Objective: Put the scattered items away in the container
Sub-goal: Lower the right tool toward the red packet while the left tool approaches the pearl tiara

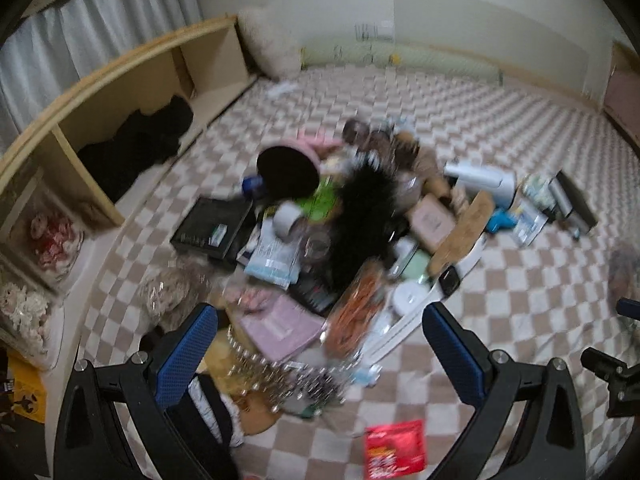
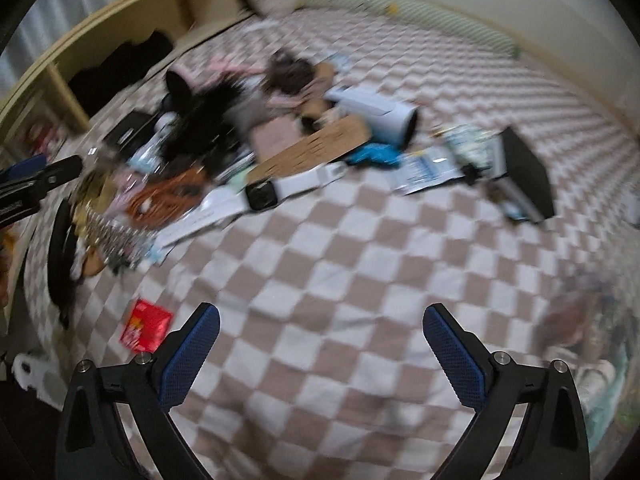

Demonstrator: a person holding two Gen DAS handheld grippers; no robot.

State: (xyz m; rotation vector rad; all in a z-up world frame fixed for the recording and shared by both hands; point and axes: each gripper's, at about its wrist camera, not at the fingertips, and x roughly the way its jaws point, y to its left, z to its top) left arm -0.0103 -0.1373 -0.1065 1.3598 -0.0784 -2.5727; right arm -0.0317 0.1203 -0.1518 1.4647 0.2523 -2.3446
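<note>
Left tongs [image 1: 320, 344]: wide open, empty, above clutter pile [image 1: 340, 232].
Right tongs [image 2: 320, 344]: wide open, empty, over checkered blanket [image 2: 340, 280].

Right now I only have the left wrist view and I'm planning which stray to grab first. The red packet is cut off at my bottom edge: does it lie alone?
Observer: Yes. The right wrist view shows the whole red packet flat on the checkered blanket, apart from the pile.
Operator: Are the right tongs carrying anything?
Observer: No. The right tongs are open, with only blanket between the fingers.
Operator: Anything past my right edge?
Observer: A black box stands tilted at the far right end of the clutter, and beside it lies a white cylindrical device. Your left tongs are open too.
</note>
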